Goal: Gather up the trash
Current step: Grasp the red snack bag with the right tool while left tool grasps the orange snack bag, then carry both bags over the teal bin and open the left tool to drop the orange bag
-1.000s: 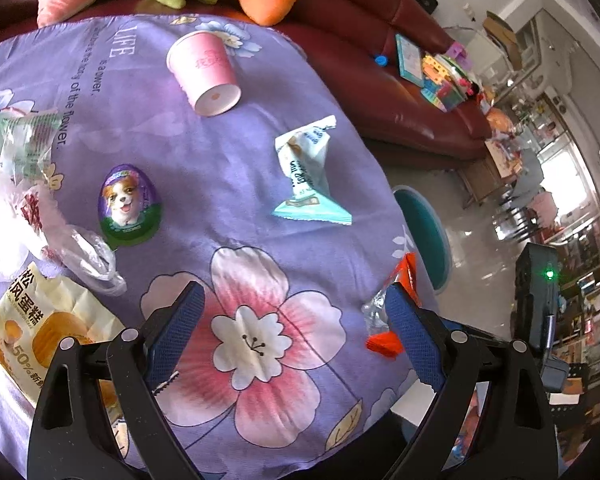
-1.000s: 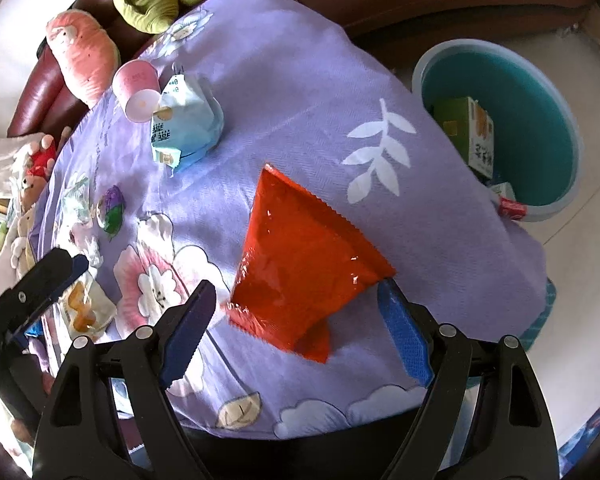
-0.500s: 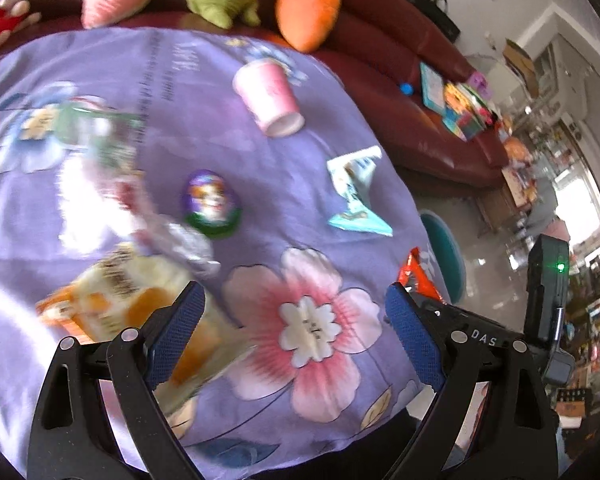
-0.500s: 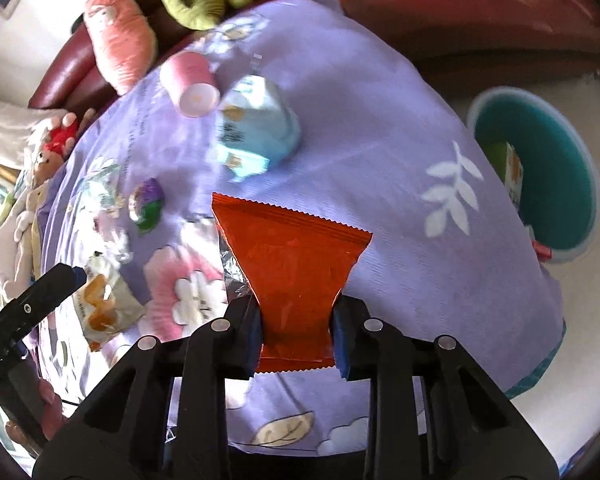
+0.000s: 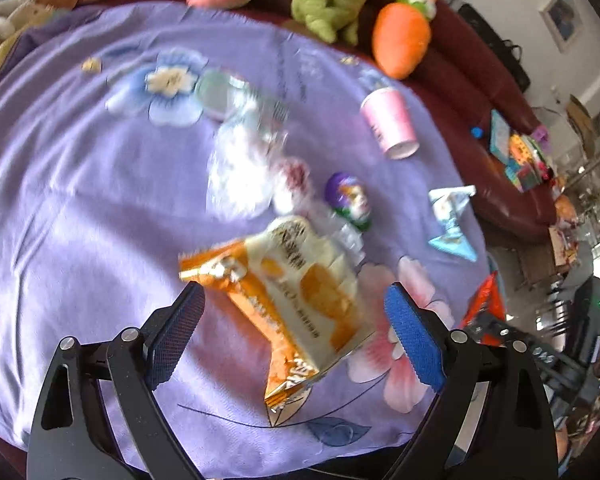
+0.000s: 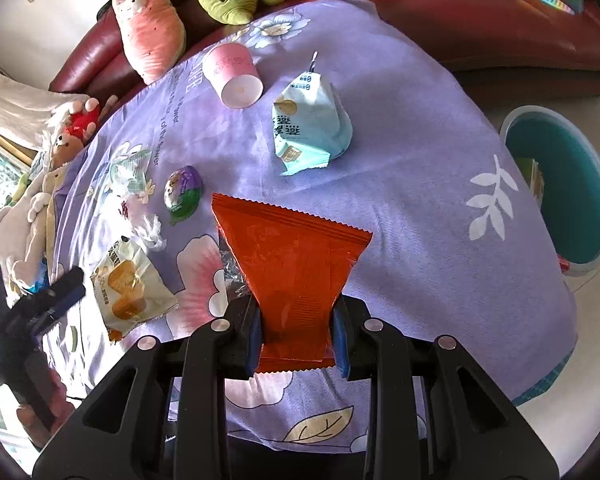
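My right gripper [image 6: 298, 342] is shut on a red snack wrapper [image 6: 292, 256], which is lifted off the purple flowered tablecloth [image 6: 400, 200]. My left gripper [image 5: 296, 336] stands open above a yellow-orange cake wrapper [image 5: 300, 296], which lies between its blue pads without touching them. The same cake wrapper [image 6: 130, 284] shows at the left of the right wrist view, beside the left gripper's finger [image 6: 56, 292]. The red wrapper [image 5: 486, 300] appears at the right edge of the left wrist view.
On the cloth lie a pink paper cup [image 6: 234, 76], a light-blue packet [image 6: 308, 120], a purple toy egg [image 6: 184, 192] and crumpled clear plastic [image 5: 244, 160]. A teal bin [image 6: 560, 192] stands on the floor to the right. Plush toys [image 6: 148, 28] line the red sofa behind.
The right gripper closed on the red wrapper and lifted it. The left gripper swept left across the table, bringing the cake wrapper between its open fingers.
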`<state>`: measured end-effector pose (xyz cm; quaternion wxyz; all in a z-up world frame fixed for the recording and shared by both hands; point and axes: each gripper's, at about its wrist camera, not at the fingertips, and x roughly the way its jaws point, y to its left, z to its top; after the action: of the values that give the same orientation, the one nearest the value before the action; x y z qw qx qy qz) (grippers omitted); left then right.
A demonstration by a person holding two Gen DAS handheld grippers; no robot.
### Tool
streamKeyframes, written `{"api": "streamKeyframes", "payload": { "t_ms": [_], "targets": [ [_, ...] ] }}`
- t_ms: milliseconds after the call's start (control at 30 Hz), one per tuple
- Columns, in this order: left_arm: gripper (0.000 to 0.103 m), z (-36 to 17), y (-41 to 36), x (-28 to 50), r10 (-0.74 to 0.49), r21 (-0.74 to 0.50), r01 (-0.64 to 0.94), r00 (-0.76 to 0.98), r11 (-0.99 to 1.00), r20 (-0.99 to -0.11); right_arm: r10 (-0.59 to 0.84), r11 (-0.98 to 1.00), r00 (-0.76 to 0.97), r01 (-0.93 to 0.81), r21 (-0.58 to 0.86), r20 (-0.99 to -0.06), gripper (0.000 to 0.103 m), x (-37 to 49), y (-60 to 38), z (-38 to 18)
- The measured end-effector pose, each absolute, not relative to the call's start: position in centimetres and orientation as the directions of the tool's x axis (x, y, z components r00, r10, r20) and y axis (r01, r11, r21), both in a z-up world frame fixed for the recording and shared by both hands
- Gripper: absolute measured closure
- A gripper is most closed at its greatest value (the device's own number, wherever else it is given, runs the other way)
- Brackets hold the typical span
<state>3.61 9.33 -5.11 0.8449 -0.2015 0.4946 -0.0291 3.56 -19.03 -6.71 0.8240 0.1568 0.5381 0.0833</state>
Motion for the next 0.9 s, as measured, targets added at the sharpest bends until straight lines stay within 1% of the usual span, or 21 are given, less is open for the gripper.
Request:
{"api": "streamKeyframes", "payload": {
  "t_ms": [233,300,367,400,467,500,567,700,900],
  "targets": [
    [0.011,-8.1,8.1,4.4,-0.254,-0.358,-0.165,0.447,0.919,-0.858,0.313,0.930,0.407,0.052,0.364,-0.858,0.076,3.5,-20.0,-7.1],
    [0.014,-8.4,7.6,4.4,-0.260,-0.359,-0.158,0.440,0.920,-0.859,0.314,0.929,0.407,0.055,0.366,-0.858,0.076,3.4,-20.1,-7.1],
    [0.034,-8.6,7.2,4.5,-0.260,-0.352,-0.147,0.431,0.925,-0.864,0.315,0.927,0.409,0.059,0.370,-0.856,0.076,3.4,-20.4,-7.2],
    [0.039,-8.7,7.0,4.5,-0.262,-0.350,-0.142,0.427,0.926,-0.866,0.317,0.926,0.410,0.061,0.373,-0.855,0.076,3.3,-20.5,-7.2],
    [0.062,-8.7,6.7,4.4,-0.262,-0.345,-0.131,0.424,0.930,-0.867,0.319,0.924,0.412,0.063,0.376,-0.853,0.076,3.2,-20.7,-7.3],
    [0.070,-8.6,6.5,4.3,-0.250,-0.331,-0.126,0.429,0.935,-0.868,0.321,0.923,0.413,0.063,0.378,-0.852,0.076,3.2,-20.8,-7.3],
    [0.080,-8.1,6.2,4.1,-0.229,-0.309,-0.119,0.440,0.943,-0.868,0.325,0.921,0.417,0.064,0.384,-0.849,0.076,3.0,-21.1,-7.2],
    [0.083,-6.8,5.6,3.5,-0.212,-0.289,-0.096,0.470,0.952,-0.857,0.329,0.918,0.428,0.062,0.391,-0.842,0.076,2.7,-21.7,-7.1],
    [0.083,-3.8,3.0,2.7,-0.236,-0.276,-0.005,0.503,0.961,-0.831,0.331,0.910,0.461,0.076,0.408,-0.823,0.076,2.0,-23.5,-6.6]
  ]
}}
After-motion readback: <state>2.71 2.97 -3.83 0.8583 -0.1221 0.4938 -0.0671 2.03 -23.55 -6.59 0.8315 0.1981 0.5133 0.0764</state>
